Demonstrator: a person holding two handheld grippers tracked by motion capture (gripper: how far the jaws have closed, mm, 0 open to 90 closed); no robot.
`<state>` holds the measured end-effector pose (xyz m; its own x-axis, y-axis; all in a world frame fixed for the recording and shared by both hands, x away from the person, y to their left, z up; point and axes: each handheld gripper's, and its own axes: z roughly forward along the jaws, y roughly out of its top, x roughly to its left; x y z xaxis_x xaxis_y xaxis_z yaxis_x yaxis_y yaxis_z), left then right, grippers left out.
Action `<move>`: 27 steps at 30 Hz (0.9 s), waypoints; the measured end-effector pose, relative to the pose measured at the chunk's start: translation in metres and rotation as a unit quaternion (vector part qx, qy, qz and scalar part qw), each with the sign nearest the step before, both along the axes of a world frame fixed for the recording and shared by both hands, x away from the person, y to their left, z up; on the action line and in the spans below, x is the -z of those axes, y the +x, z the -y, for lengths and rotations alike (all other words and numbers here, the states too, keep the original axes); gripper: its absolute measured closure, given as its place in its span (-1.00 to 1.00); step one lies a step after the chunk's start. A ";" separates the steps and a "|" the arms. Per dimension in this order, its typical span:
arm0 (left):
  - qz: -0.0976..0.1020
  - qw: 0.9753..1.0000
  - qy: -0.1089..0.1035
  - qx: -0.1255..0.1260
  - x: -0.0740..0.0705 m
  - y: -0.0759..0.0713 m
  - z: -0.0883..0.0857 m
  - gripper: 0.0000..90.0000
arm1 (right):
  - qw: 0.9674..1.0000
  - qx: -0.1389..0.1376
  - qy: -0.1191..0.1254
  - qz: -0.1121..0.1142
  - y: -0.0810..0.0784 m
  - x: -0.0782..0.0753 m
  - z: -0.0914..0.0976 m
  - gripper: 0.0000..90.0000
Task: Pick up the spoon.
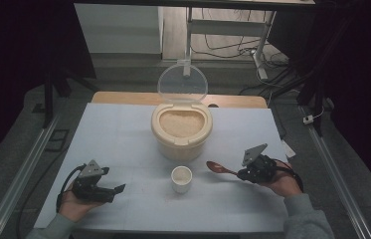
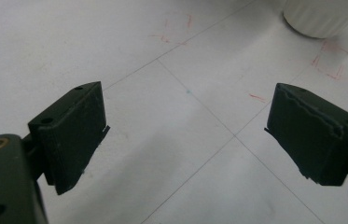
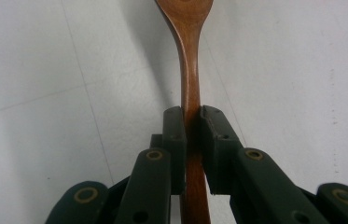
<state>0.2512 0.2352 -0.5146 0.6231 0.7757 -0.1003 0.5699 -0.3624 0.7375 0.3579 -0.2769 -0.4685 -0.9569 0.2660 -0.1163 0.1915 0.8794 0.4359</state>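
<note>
The counter carries 3 things in a line down its middle. Largest is the rice bin, standing toward the far side with its clear lid flipped up and back, so the rice inside lies exposed. Just in front of it stands the small white cup; whether it holds anything is too small to tell. Judging from this, opening the bin and picking up the spoon are done, while scooping rice and tipping it into the cup are left.

The wooden spoon hangs off the counter, to the right of the cup, its bowl pointing toward the bin and cup, and I see no rice in it. The right hand-held gripper is clenched on the spoon's handle, the 2 jaws pressed flat against either side of it. The left hand-held gripper is released, its jaws spread wide with nothing between them, hovering over bare counter to the left of the cup.
</note>
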 end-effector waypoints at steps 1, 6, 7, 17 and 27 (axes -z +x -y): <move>0.000 1.000 0.000 0.000 0.000 0.000 0.000 -0.74 | 1.000 -0.001 0.005 0.002 -0.001 -0.001 0.001 0.79; -0.001 1.000 0.001 -0.001 0.000 0.000 0.000 -0.74 | 1.000 0.001 0.027 0.012 -0.007 -0.009 0.003 0.79; -0.001 1.000 0.001 -0.001 0.000 0.000 0.000 -0.74 | 0.999 -0.001 0.038 0.016 -0.010 -0.013 0.004 0.79; -0.004 1.000 0.001 0.000 0.001 0.001 0.000 -0.74 | 0.997 -0.012 0.066 0.034 -0.025 -0.024 0.000 0.79; -0.005 1.000 0.001 -0.001 0.001 0.001 0.000 -0.74 | 0.995 -0.025 0.083 0.045 -0.036 -0.031 -0.006 0.79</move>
<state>0.2519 0.2347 -0.5158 0.6204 0.7771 -0.1062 0.5785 -0.3620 0.7309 0.3219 -0.2708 -0.4377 -0.9570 0.2418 -0.1600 0.1040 0.8013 0.5891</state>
